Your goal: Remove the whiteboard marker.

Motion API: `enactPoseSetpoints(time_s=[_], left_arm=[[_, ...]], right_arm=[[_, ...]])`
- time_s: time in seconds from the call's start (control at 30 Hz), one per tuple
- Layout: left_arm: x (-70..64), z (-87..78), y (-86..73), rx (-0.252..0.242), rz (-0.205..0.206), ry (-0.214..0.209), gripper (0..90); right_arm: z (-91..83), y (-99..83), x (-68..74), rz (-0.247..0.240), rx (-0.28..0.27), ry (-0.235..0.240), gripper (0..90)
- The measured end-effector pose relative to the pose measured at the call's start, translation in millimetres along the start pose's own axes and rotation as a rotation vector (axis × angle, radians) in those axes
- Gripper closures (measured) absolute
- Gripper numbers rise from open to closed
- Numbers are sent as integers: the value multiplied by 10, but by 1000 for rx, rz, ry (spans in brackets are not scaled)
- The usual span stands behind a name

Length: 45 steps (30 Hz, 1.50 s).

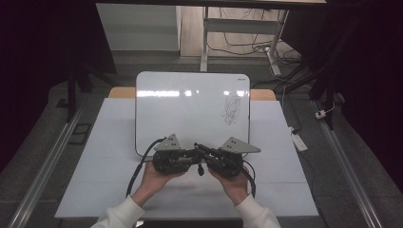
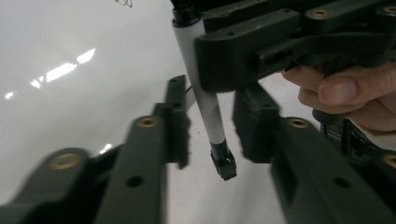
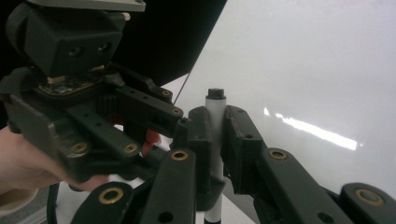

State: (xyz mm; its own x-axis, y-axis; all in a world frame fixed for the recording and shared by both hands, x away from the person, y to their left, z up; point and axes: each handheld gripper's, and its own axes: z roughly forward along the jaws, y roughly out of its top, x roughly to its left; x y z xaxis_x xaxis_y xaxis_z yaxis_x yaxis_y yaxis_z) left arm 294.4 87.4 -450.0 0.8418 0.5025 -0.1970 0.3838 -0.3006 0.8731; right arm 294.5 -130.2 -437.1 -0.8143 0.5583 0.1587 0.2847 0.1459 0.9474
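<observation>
1. Marker (image 3: 215, 122) sits clamped in the right gripper (image 3: 215, 140): jaws closed on its white barrel, upright betw. the pads, dark end up. In the left gripper view the same marker (image 2: 204, 95) hangs down from the right gripper's jaws, black end (image 2: 223, 161) lowest.
2. Left gripper (image 2: 212, 128) is open, jaws spread either side of the marker's lower end w/o touching. In the high view both grippers meet nose to nose, left gripper (image 1: 190, 156) and right gripper (image 1: 203, 153), just above the near edge of the whiteboard (image 1: 185, 107).
3. Step in hand, as I read it: left gripper takes the black end, prob. the cap, to pull it off. Can't tell for sure it's a cap.
4. To do it well: centre the black end betw. the left pads first; it looks nearer the right-hand jaw in the left gripper view. Close on the black part only, not the white barrel.
5. Keep the right grip firm and the barrel square to the left jaws; pull straight along the barrel, no twist sideways, or it may slip.
6. Beyond the grippers: a scribble (image 1: 231, 108) on the board's far right, rest of the board bare — room to write or wipe after.
</observation>
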Motion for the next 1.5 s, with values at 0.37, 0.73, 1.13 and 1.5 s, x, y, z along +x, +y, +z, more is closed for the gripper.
enactPoseSetpoints(time_s=[0.37,0.73,1.13,1.5], left_arm=[[80,-88,-9,-12,-4,-8,815],[107,-165,-5,4,53,-120,816],[20,-92,21,43,91,-288,816],[-4,-36,23,71,108,-367,816]], right_arm=[[-84,83,-11,-5,-37,52,640],[-148,33,-356,-139,203,296,488],[24,-138,-344,-216,396,503,512],[82,-172,-209,-287,472,594,705]])
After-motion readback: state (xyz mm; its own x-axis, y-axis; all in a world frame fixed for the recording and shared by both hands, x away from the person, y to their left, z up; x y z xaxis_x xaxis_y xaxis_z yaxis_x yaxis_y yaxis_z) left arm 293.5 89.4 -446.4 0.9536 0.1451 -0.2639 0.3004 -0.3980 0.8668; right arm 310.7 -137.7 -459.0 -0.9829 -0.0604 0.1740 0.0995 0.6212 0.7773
